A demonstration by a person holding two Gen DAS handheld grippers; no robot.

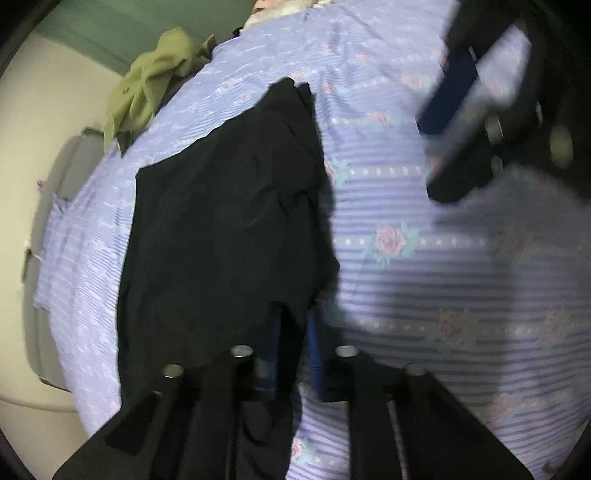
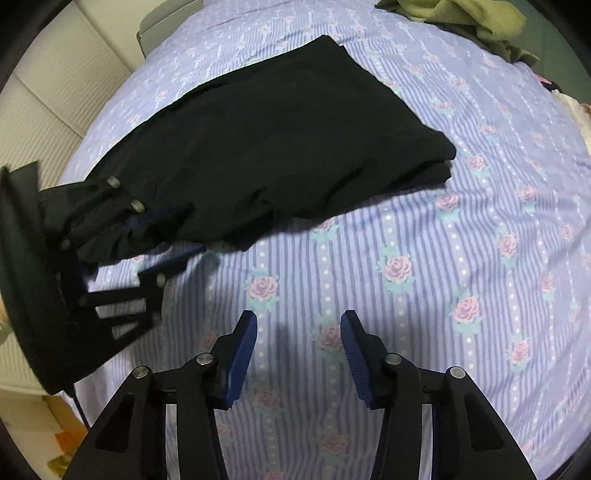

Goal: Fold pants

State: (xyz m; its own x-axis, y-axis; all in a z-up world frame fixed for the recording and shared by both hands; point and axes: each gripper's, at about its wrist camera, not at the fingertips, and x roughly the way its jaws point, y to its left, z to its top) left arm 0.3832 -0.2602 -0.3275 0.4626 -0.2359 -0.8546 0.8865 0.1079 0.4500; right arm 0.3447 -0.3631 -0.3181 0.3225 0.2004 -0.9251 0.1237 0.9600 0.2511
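Up close the right gripper (image 2: 298, 332) has ribbed blue pads, jaws apart over bare sheet with nothing between them, pointing steeply down. The left gripper (image 1: 291, 332) is clamped on the near edge of the black pants (image 2: 280, 147), soft matte cloth folded into a thick slab on the bed (image 2: 406, 258) with striped lilac rose-print sheet. Far off, a crumpled olive garment (image 2: 476, 18).

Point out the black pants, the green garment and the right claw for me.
black pants (image 2: 280, 140), right wrist view, middle of the folded dark cloth.
green garment (image 1: 147, 85), left wrist view, centre of the crumpled heap.
right claw (image 2: 298, 354), right wrist view, gap midway between its blue fingertips.
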